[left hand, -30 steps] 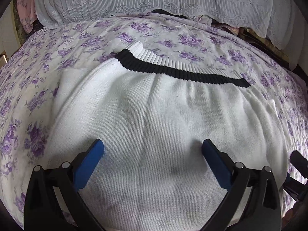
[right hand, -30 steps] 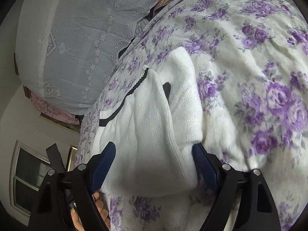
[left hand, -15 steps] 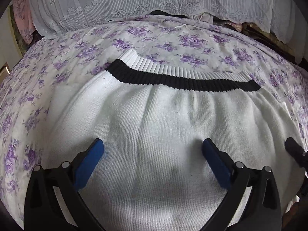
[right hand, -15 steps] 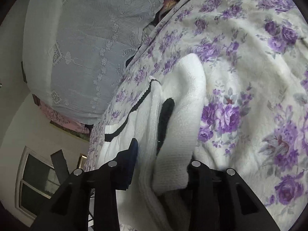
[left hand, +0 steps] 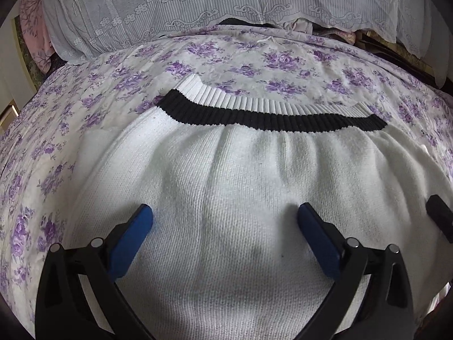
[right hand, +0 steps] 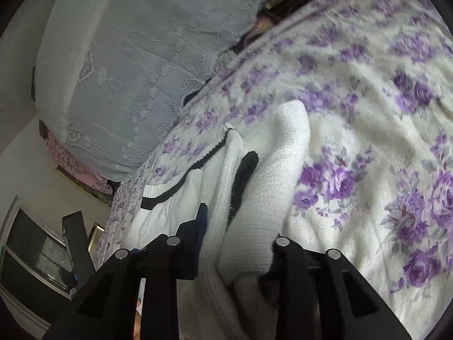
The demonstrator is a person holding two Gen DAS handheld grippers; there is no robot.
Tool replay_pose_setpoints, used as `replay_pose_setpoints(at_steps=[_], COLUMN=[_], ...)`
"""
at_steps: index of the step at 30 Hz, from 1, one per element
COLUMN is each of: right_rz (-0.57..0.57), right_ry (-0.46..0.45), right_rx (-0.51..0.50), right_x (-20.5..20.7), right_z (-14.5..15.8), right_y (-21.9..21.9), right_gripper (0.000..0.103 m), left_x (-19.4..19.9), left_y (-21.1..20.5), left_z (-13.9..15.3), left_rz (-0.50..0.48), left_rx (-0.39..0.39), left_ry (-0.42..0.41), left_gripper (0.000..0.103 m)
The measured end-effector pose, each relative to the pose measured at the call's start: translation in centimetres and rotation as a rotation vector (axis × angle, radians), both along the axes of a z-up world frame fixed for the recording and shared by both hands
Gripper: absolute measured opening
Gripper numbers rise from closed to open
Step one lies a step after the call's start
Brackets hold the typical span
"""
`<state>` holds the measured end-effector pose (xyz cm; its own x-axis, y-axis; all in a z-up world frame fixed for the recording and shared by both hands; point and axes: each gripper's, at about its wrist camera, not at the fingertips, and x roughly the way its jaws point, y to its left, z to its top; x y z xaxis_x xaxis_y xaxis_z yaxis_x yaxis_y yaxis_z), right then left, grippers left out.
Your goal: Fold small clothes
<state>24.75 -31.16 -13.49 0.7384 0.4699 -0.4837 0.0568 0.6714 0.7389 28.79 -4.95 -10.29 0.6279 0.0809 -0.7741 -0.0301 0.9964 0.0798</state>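
Closing in over the past second, the right gripper (right hand: 235, 243) has drawn its fingers from a wide spread to a pinch on a bunched fold of the white knit sweater (right hand: 271, 175), lifting that edge off the floral bedspread (right hand: 382, 107). A black trim band (right hand: 245, 170) shows in the crease of the raised fold.

From the left wrist view, the left gripper (left hand: 226, 221) hangs over the sweater's (left hand: 240, 198) broad middle with its blue-padded fingers (left hand: 133, 235) spread wide, as before; whether the pads touch the knit cannot be told. The garment lies flat across the purple-flowered bedspread (left hand: 254, 62), its ribbed hem (left hand: 254, 104), white with a black stripe (left hand: 269, 117), pointing away from the camera toward a lace-covered pillow (left hand: 212, 8) at the head of the bed. The camera now sits nearer the hem than it did a second ago.

At the right edge of that view, a dark part of the other gripper (left hand: 440, 215) reaches over the sweater's side.
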Motion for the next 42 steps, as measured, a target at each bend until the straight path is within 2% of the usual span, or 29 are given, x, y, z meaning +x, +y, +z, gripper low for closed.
replay_pose_setpoints(at_steps=[2, 6, 11, 12, 16, 20, 24, 27, 32, 38, 42], right_rz=[-0.009, -0.035, -0.061, -0.064, -0.066, -0.057, -0.050, -0.053, -0.061, -0.046, -0.025], right_ry=[0.010, 0.016, -0.074, -0.086, -0.118, -0.127, -0.128, -0.132, -0.140, -0.177, -0.202], right_rx=[0.092, 0.020, -0.056, -0.072, -0.150, -0.199, -0.261, -0.268, -0.302, -0.366, -0.411], right_x=[0.2, -0.1, -1.5, -1.8, -2.3, -2.4, -2.3, -2.6, -2.6, -2.8, -2.9], right_z=[-0.9, -0.5, 1.5, 2.0, 4.0, 5.9, 7.3, 7.8, 8.4, 10.0, 11.1], right_y=[-1.1, -0.2, 0.7, 1.1, 2.7, 4.2, 5.8, 6.6, 7.6, 9.9, 11.9], right_gripper=[0.030, 0.028, 0.026, 0.026, 0.026, 0.026, 0.026, 0.026, 0.026, 0.026, 0.026], left_x=[0.1, 0.0, -1.3, -1.3, -1.0, -0.6, 0.2, 0.3, 0.4, 0.4, 0.4], left_y=[-0.2, 0.0, 2.2, 2.4, 1.1, 1.4, 3.1, 4.8, 6.0, 4.7, 4.6], left_z=[-0.1, 0.0, 1.2, 1.3, 0.6, 0.8, 1.3, 1.7, 2.1, 2.0, 2.6], left_rz=[0.002, 0.001, -0.046, -0.050, -0.064, -0.095, -0.108, -0.111, -0.118, -0.142, -0.158], left_rx=[0.017, 0.008, -0.170, -0.186, -0.093, -0.084, -0.130, -0.185, -0.212, -0.137, -0.130], left_ry=[-0.002, -0.002, -0.037, -0.035, -0.013, 0.013, 0.067, 0.078, 0.075, 0.071, 0.052], left_gripper=[0.099, 0.099, 0.098, 0.098, 0.097, 0.097, 0.097, 0.097, 0.097, 0.097, 0.097])
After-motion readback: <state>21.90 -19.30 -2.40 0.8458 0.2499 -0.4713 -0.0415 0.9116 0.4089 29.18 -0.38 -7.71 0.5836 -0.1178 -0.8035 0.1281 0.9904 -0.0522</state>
